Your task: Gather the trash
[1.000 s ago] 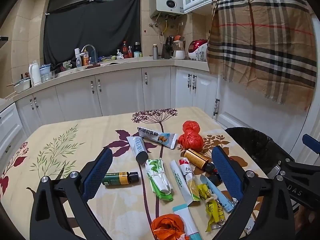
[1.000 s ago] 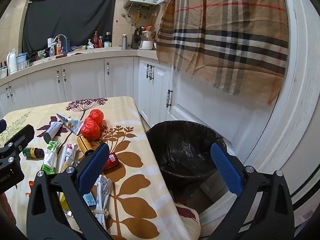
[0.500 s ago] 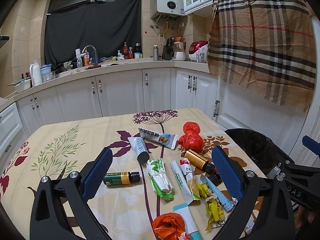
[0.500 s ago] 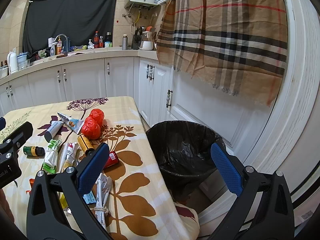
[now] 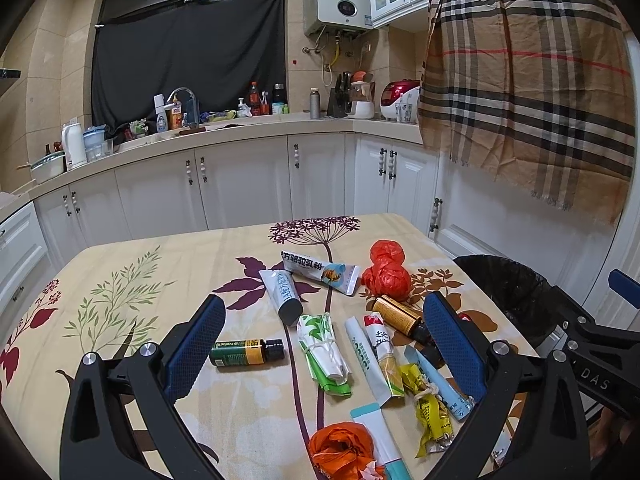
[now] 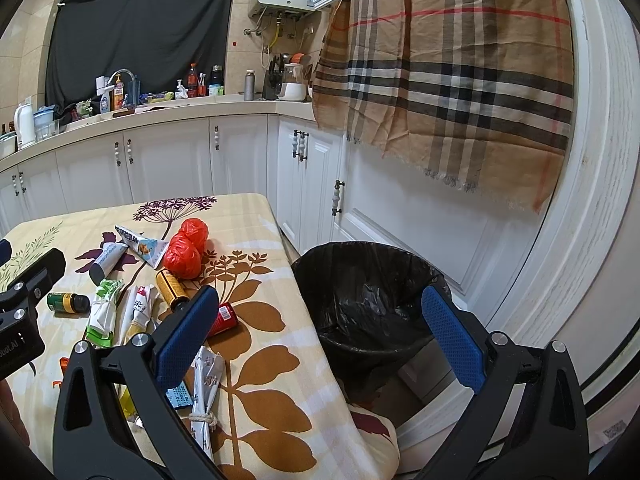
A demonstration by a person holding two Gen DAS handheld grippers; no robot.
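Observation:
Trash is scattered on the floral tablecloth [image 5: 120, 272]: a green bottle [image 5: 246, 353], a white tube [image 5: 282, 293], a long toothpaste tube [image 5: 320, 272], a red plastic bag [image 5: 387, 276], a brown bottle [image 5: 400, 314], a green-white packet [image 5: 324, 352], several wrappers and an orange bag [image 5: 340, 450]. My left gripper [image 5: 320, 344] hangs open above these, holding nothing. My right gripper [image 6: 320, 332] is open and empty, in front of the black-lined trash bin [image 6: 368, 304] beside the table's right edge. A red can [image 6: 224, 317] lies by its left finger.
White kitchen cabinets [image 5: 240, 184] and a cluttered counter with a sink [image 5: 184, 104] run behind the table. A plaid cloth [image 6: 448, 72] hangs over the white door on the right. The bin [image 5: 504, 292] stands on the floor between table and door.
Both grippers have barely shifted; the left view sits slightly higher and farther back. Nothing on the table has moved, and both stay open.

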